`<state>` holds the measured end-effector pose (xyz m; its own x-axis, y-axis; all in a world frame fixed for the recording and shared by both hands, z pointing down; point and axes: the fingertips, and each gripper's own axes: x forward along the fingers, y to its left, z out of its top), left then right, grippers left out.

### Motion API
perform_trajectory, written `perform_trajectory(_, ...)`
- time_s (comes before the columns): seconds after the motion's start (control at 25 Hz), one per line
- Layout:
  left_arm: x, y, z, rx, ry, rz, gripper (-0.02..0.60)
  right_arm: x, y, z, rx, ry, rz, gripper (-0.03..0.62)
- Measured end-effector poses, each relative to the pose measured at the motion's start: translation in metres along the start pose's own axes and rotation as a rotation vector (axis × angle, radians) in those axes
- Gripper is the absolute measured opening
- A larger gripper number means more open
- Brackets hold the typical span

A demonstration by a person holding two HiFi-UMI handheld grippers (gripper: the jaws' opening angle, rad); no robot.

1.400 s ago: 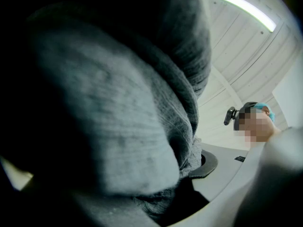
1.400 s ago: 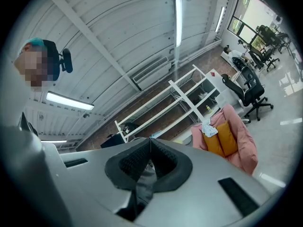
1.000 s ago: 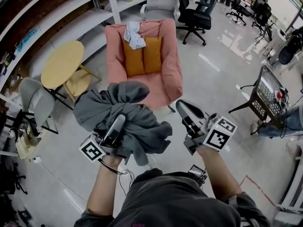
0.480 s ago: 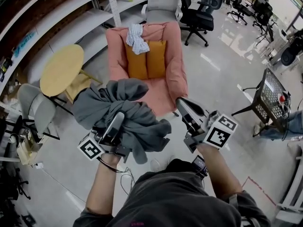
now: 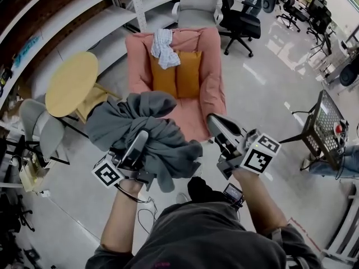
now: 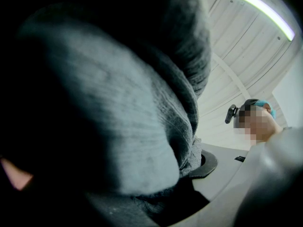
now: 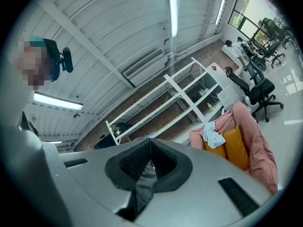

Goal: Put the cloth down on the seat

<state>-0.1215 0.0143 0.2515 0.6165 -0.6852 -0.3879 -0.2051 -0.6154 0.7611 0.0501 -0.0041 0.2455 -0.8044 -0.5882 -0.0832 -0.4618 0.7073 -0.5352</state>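
Head view: cloth (image 5: 160, 144) before seat (image 5: 193, 115) edge

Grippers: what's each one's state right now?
Left gripper: jaws closed on the grey cloth.
Right gripper: jaws closed, holding nothing.

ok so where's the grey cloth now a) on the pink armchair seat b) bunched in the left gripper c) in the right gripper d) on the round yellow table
B: the grey cloth is bunched around the left gripper, short of the pink armchair; the right gripper is shut, empty.
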Motion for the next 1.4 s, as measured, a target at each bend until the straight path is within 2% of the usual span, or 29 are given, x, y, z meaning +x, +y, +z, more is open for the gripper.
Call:
perform_trajectory(0.12,0.027,0.027,0.007,0.003,-0.001,0.025,0.311,0.022,-0.033,0.014,0.011,0.019,0.018,0.015)
perform_trajectory(0.32,0.028,0.045,-0.004,0.020,-0.002,0.055,0.311,0.027,-0.051,0.009,0.021,0.039,0.053,0.015)
perform_trajectory(0.52,0.087,0.087,0.006,0.019,-0.025,0.102,0.311,0.059,-0.115,0.043,0.046,0.067,0.081,0.015)
perform_trajectory(0.76,0.124,0.114,0.010,0.028,-0.044,0.135,0.311,0.077,-0.159,0.057,0.065,0.077,0.089,0.015)
perform_trajectory(1.04,0.141,0.145,0.016,0.023,-0.044,0.161,0.311,0.094,-0.187,0.063,0.071,0.107,0.080,0.015)
perform_trajectory(1.4,0.142,0.204,0.039,-0.008,-0.053,0.193,0.311,0.135,-0.215,0.048,0.072,0.151,0.053,0.015)
